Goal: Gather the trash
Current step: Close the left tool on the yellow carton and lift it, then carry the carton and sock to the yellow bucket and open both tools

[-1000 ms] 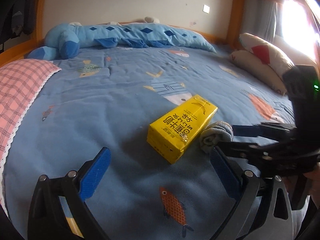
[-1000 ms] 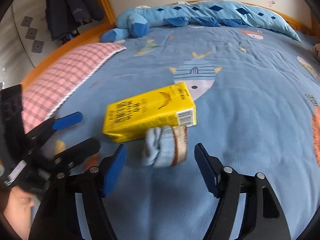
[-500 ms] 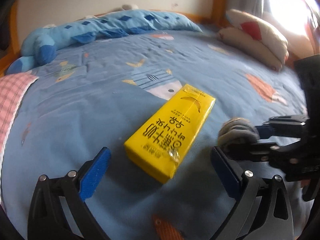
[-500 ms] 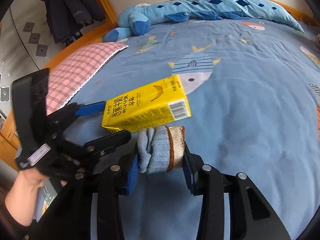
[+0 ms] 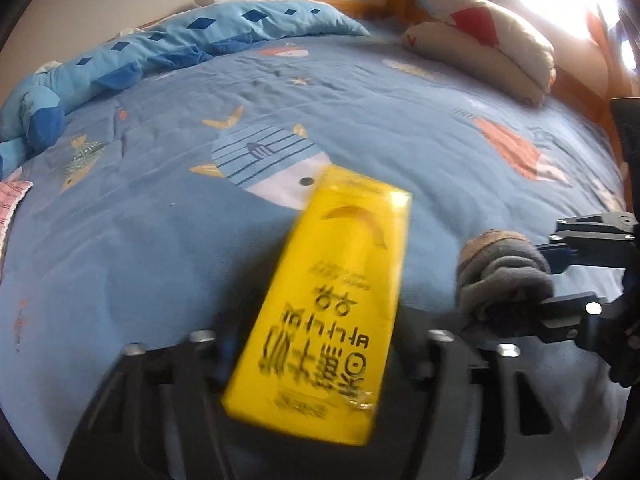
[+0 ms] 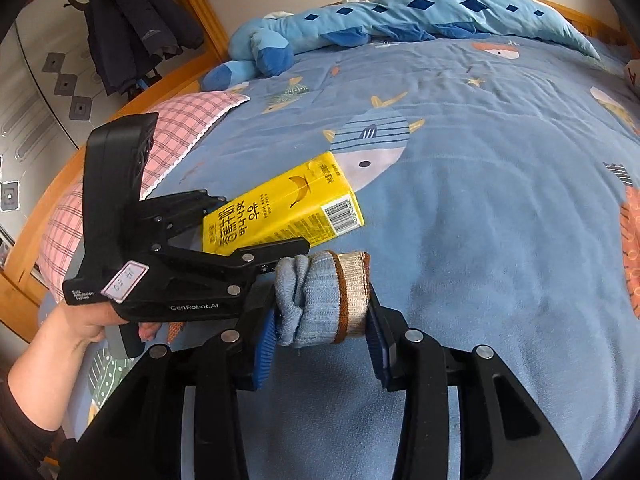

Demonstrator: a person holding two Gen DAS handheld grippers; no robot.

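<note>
Between the closing left gripper (image 5: 316, 356) jaws lies the yellow carton (image 5: 332, 304).

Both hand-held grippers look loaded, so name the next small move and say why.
Probably finish closing the left hand-held gripper on the yellow banana milk carton, then lift: its jaws are closing around it, and the right hand-held gripper already clamps the rolled sock.
</note>
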